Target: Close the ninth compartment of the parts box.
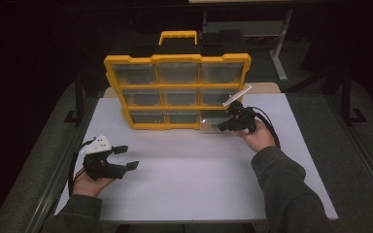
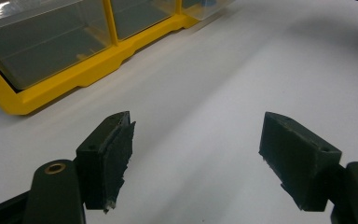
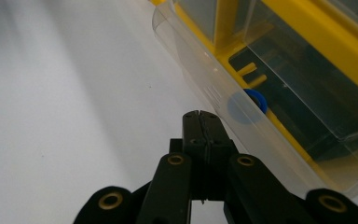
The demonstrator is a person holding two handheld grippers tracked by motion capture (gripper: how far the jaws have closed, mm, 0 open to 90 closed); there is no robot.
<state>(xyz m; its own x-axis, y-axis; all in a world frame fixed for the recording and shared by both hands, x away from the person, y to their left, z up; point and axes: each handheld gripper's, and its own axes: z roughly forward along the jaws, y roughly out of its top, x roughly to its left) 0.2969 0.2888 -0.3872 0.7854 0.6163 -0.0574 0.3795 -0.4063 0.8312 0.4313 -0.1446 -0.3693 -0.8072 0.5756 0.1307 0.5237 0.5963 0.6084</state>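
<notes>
A yellow organizer (image 1: 177, 92) with clear drawers stands upright at the back of the white table (image 1: 189, 184). Its bottom right drawer (image 1: 212, 124) is pulled out a little. My right gripper (image 1: 222, 127) is shut with nothing between its jaws, its tip right beside that drawer's clear front (image 3: 200, 70). In the right gripper view a small blue round thing (image 3: 256, 99) lies inside the drawer, just past the right gripper (image 3: 200, 114). My left gripper (image 1: 126, 158) rests open near the table's left front, empty. In its own view the left gripper (image 2: 198, 158) points toward the organizer's lower frame (image 2: 65, 79).
A black case with a yellow handle (image 1: 178, 37) stands behind the organizer. A metal stand (image 1: 277, 53) is on the floor at the back right. Bare white tabletop stretches between the two hands and toward the front edge.
</notes>
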